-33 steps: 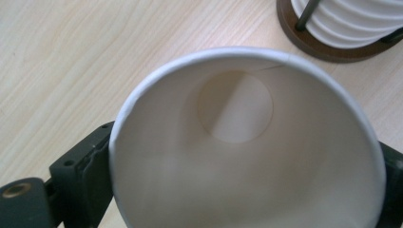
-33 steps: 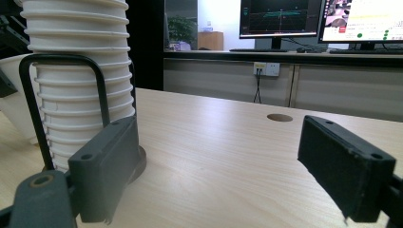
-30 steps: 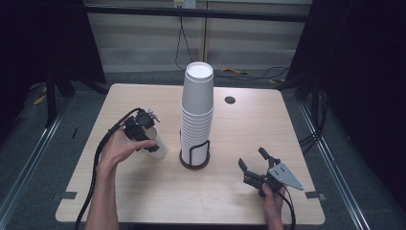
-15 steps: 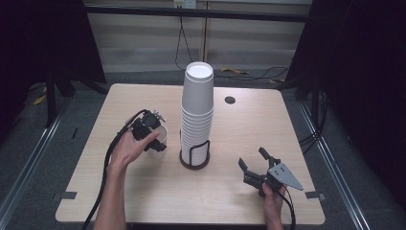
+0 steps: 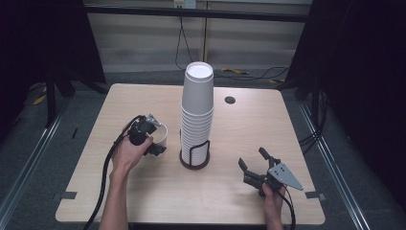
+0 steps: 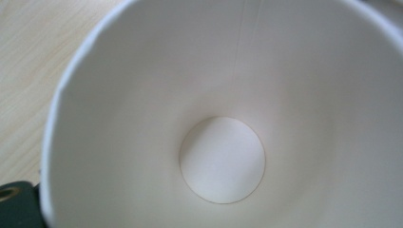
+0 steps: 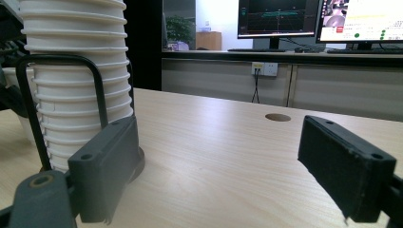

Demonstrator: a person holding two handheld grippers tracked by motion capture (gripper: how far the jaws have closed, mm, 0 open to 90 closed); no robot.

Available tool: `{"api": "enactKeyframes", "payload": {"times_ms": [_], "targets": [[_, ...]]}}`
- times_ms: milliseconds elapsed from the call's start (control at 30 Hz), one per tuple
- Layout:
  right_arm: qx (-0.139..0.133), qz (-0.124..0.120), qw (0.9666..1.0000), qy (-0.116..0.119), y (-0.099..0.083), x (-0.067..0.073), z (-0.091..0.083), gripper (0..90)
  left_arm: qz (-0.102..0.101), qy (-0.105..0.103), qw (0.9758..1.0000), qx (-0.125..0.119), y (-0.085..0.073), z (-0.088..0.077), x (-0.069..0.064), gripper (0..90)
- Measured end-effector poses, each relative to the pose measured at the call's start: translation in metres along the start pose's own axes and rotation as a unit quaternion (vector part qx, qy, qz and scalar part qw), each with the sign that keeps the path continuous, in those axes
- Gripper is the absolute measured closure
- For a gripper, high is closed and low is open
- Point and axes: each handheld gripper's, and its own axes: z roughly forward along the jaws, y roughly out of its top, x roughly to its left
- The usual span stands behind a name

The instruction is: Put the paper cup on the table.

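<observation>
In the high view, a single white paper cup (image 5: 160, 135) is being held by the left gripper (image 5: 149, 140) at the left centre of the frame, just beside the tall stack of cups (image 5: 197, 112) that is standing in a black wire holder (image 5: 195, 155) at the middle of the desk (image 5: 287, 124); the fingers are being judged as closed on the cup's wall, though the contact itself is being hidden by the hand (image 5: 125, 155). The right gripper (image 5: 252, 167) is being held low at the lower right of the frame, well apart from the stack, with its fingers spread wide and nothing between them. In the left gripper view, the cup's white interior (image 6: 223, 159) is being looked into from the rim, its round bottom lying at the centre of the frame, and a strip of desk is showing at the upper left. In the right gripper view, the two black fingers (image 7: 104, 171) are being kept open at the bottom of the frame, with the ribbed stack and its wire holder rising at the left. A likely failure from here is the thin cup being crushed or slipping if the grip is too hard or too light; the tall stack could also be knocked over if it is brushed by the cup or the hand.
</observation>
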Motion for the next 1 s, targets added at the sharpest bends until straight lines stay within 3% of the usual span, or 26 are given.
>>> {"api": "enactKeyframes", "payload": {"times_ms": [100,200,400,567,733,900,1000], "targets": [[0.000,0.000,1.0000,0.000,0.000,0.000,0.000,13.5,-0.003,0.006,0.9998,-0.017,-0.005,0.001,0.000,4.6],[0.000,0.000,1.0000,0.000,0.000,0.000,0.000,13.3,-0.009,-0.003,0.9992,-0.038,-0.012,0.002,0.001,15.7],[0.000,0.000,1.0000,0.000,0.000,0.000,0.000,13.4,-0.026,-0.020,0.9980,-0.055,-0.025,0.011,-0.002,15.4],[-0.001,0.000,1.0000,0.001,0.000,0.000,0.000,13.4,-0.033,-0.017,0.9967,-0.072,-0.034,0.010,-0.003,15.4],[-0.001,0.000,1.0000,0.001,0.000,0.000,0.000,13.4,-0.048,-0.005,0.9934,-0.105,-0.044,0.005,-0.005,15.4],[-0.001,0.000,1.0000,0.001,0.000,0.000,0.000,13.4,-0.066,0.007,0.9882,-0.138,-0.056,0.000,-0.010,15.4],[-0.001,0.000,1.0000,0.001,0.000,0.000,0.000,13.4,-0.079,0.012,0.9820,-0.171,-0.063,-0.006,-0.014,15.7]]}}
